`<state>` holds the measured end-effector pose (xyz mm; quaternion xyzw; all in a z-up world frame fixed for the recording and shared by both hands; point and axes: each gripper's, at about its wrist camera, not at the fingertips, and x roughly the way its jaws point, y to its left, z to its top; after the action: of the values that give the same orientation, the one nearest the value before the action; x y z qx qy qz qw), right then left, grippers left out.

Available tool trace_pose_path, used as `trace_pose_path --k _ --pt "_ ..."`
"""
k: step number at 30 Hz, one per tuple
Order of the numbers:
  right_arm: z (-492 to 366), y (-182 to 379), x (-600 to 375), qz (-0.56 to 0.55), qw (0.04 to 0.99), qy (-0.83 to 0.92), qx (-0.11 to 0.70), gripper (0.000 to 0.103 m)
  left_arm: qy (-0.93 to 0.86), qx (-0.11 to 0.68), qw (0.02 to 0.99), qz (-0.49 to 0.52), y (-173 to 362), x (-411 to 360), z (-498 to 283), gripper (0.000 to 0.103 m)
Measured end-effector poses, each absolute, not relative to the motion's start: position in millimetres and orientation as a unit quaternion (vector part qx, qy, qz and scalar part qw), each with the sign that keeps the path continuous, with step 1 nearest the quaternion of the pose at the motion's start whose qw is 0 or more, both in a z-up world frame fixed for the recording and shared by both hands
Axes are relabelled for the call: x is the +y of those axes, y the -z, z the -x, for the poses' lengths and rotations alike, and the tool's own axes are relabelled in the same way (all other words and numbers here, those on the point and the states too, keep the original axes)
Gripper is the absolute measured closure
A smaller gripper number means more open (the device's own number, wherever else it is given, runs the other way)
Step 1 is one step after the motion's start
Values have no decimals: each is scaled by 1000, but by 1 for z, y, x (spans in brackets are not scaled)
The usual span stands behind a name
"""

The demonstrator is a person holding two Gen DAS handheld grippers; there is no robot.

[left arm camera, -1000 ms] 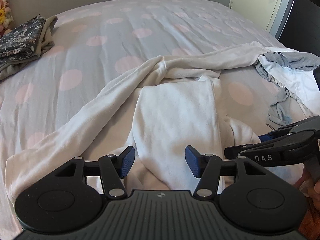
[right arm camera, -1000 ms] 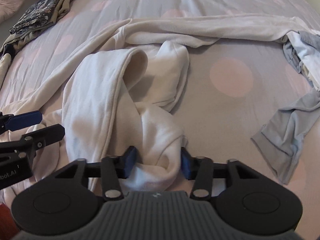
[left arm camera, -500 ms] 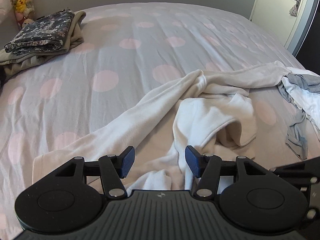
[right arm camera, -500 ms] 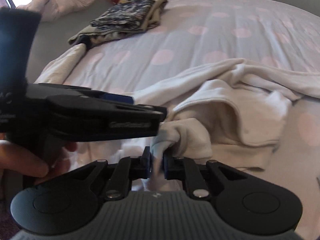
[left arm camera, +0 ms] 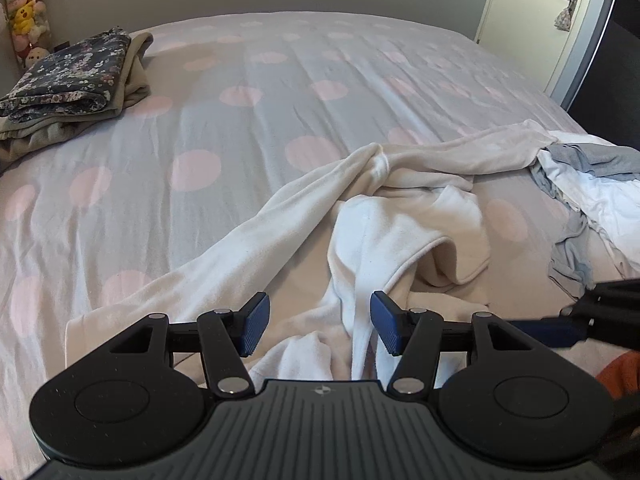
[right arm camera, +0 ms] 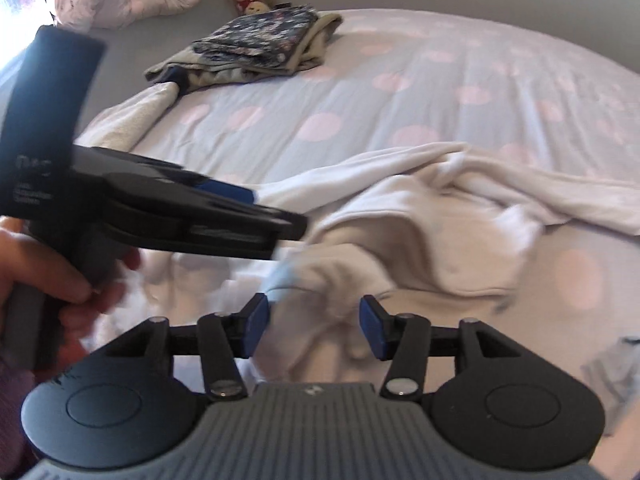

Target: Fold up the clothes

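Observation:
A long white garment (left arm camera: 400, 232) lies crumpled across the dotted bed cover (left arm camera: 240, 140), with one sleeve stretched to the left and one to the right. My left gripper (left arm camera: 318, 326) hovers open over its near end. A loose fold stands between the pads, close to the right one, and is not pressed. My right gripper (right arm camera: 314, 322) has its jaws opening. A blurred bunch of the white garment (right arm camera: 420, 232) sits slack between them, against the left pad. The left gripper (right arm camera: 180, 208), held by a hand, crosses the right wrist view. The right gripper's tip (left arm camera: 600, 312) shows at the right edge.
A folded stack with a dark floral piece (left arm camera: 72, 80) on top (right arm camera: 260, 40) sits at the far left corner of the bed. A grey and white heap of clothes (left arm camera: 592, 184) lies at the right edge. Plush toys (left arm camera: 24, 12) line the wall and a door (left arm camera: 532, 20) stands beyond.
The right gripper pinched a bunch of the white garment, lifted it up and leftward, and has now parted its jaws around it. The left gripper rose a little and stayed open.

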<state>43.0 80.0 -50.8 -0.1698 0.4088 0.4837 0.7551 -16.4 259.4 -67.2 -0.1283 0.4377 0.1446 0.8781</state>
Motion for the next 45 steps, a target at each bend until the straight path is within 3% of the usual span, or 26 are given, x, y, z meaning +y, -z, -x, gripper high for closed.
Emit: trace_pose_path --k 7,21,23,25,27,45 --pt "-82 57 46 213 782 -422 407 48 -98 448 883 105 65 243 17 49" --pt "-115 86 38 173 761 -425 459 48 -27 502 860 85 102 192 -6 47" --pt "-117 88 39 170 755 -429 466 50 -34 509 855 92 107 194 -10 53" --pt "-120 88 38 161 754 -431 469 50 -50 515 850 101 110 201 -13 85" --pt "-123 85 36 152 755 -433 469 50 -61 514 847 125 107 217 -13 95" --pt "-167 93 65 198 766 -420 444 49 -266 439 857 46 8 358 22 98"
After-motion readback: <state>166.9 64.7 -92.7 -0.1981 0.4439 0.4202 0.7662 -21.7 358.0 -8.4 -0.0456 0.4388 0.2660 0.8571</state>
